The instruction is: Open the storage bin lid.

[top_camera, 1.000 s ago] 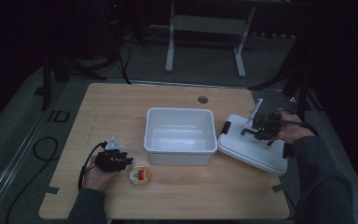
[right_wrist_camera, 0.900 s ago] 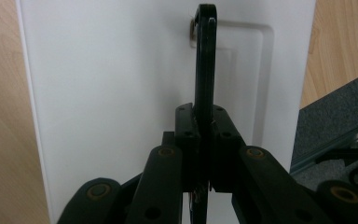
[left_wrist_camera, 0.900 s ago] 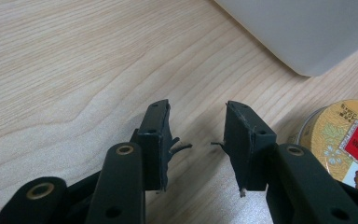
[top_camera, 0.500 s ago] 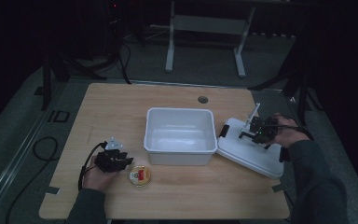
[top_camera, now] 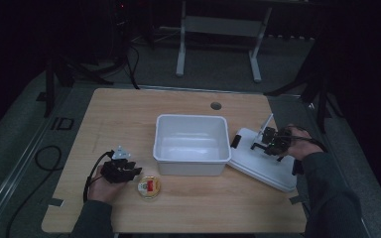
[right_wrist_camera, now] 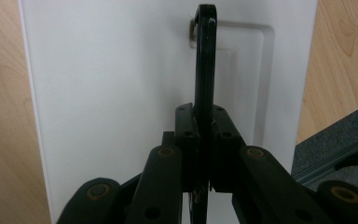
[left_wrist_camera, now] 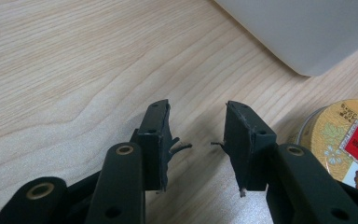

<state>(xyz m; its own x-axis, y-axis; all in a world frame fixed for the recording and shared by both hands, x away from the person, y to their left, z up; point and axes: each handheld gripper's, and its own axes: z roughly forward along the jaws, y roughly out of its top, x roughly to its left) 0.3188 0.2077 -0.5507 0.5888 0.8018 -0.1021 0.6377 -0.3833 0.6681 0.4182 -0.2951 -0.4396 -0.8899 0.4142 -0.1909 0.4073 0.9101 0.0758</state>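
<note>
A white lid [top_camera: 268,168] lies flat on the table to the right of a white bin [top_camera: 191,119]. My right gripper [top_camera: 264,144] is shut on the lid's black handle [top_camera: 255,145]. In the right gripper view the jaws [right_wrist_camera: 204,121] clamp that handle [right_wrist_camera: 206,56] edge-on over the lid [right_wrist_camera: 112,93]. Near the front left, my left gripper [top_camera: 135,171] rests open beside a round yellow tin with a red label [top_camera: 149,187]. In the left gripper view the gripper [left_wrist_camera: 198,121] holds nothing; the tin [left_wrist_camera: 345,140] lies just right of it.
The wooden table [top_camera: 119,124] has a small round hole [top_camera: 216,105] near its far edge. The bin's corner [left_wrist_camera: 298,32] stands ahead of the left gripper. Beyond the table are dark floor, a metal stand [top_camera: 218,29] and cables.
My right gripper and the lid it holds have shifted slightly left and toward the near edge. The left gripper and the tin have stayed put.
</note>
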